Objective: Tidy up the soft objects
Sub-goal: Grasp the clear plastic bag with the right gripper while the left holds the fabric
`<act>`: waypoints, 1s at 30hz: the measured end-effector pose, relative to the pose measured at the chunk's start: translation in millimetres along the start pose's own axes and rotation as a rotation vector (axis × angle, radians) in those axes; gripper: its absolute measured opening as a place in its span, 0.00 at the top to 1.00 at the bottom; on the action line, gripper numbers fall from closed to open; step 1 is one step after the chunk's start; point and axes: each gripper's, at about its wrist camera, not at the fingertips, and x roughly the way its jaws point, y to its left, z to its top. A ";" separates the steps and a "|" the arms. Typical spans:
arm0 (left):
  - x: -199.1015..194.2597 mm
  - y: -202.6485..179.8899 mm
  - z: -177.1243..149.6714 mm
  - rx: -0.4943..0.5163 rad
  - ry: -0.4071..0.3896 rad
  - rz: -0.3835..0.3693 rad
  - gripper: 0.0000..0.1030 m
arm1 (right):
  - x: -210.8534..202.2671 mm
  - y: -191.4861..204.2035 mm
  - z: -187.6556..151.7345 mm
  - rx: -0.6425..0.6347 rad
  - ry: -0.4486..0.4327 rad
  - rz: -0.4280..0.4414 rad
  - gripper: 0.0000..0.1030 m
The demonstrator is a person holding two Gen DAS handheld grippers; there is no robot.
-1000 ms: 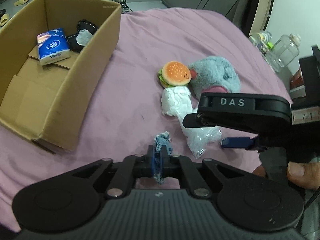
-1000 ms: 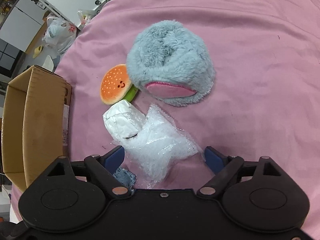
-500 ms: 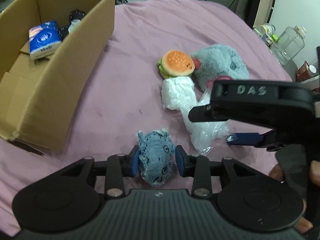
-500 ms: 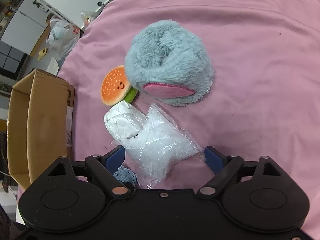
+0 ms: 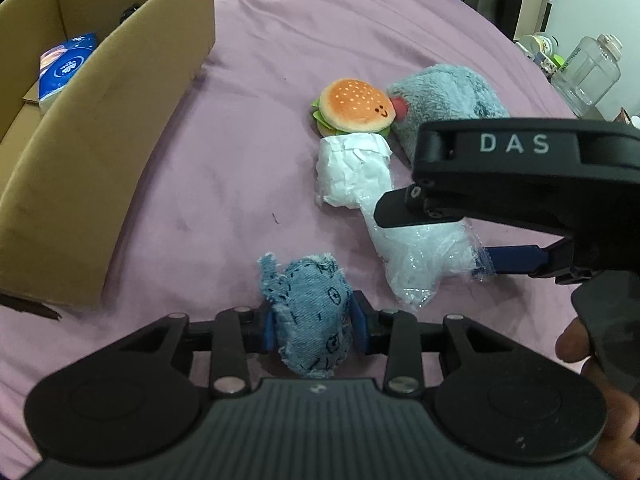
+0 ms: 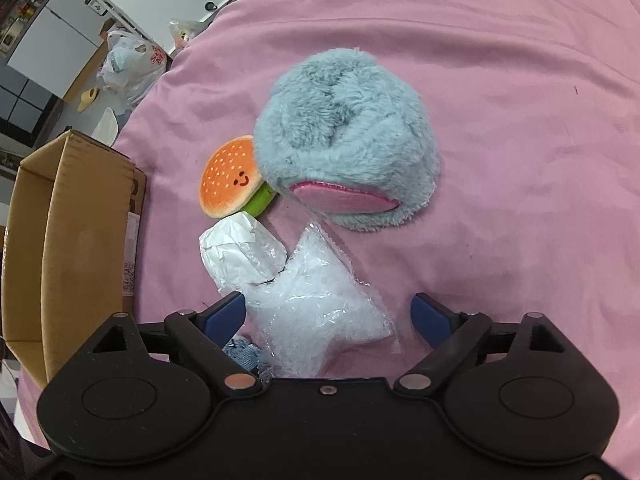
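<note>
A small blue denim toy lies on the pink bedsheet, and my left gripper has it between its blue pads. The jaws are closing and the pads touch both of its sides. To its right, my right gripper stands open astride a white star in a clear plastic bag, touching it only at the left pad. Beyond lie a white wrapped bundle, a burger plush and a grey-blue furry plush.
An open cardboard box stands at the left with a blue tissue pack inside. A clear plastic jar and clutter sit off the bed's far right. Plastic bags lie on the floor. A hand holds the right gripper.
My left gripper was pinched shut on a scrap of the denim toy, then opened and sank lower; now the toy's body fills the gap between its pads. The right gripper has stayed put.
</note>
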 end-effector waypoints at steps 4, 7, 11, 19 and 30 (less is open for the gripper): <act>-4.9 4.3 2.2 -0.016 0.006 0.004 0.79 | -4.9 0.7 -2.2 0.011 -0.021 0.025 0.43; -11.5 3.1 1.8 -0.010 -0.005 0.020 0.80 | -10.5 -1.9 -5.3 0.035 -0.030 0.045 0.56; -27.8 1.1 1.9 0.000 -0.034 0.006 0.81 | -21.7 -3.5 -9.5 0.058 -0.055 0.055 0.63; -72.4 2.2 10.5 0.032 -0.092 0.014 0.80 | -57.1 -0.5 -19.1 0.110 -0.132 0.130 0.65; -127.5 21.0 21.0 0.041 -0.188 0.025 0.80 | -106.3 26.5 -39.6 0.072 -0.263 0.135 0.65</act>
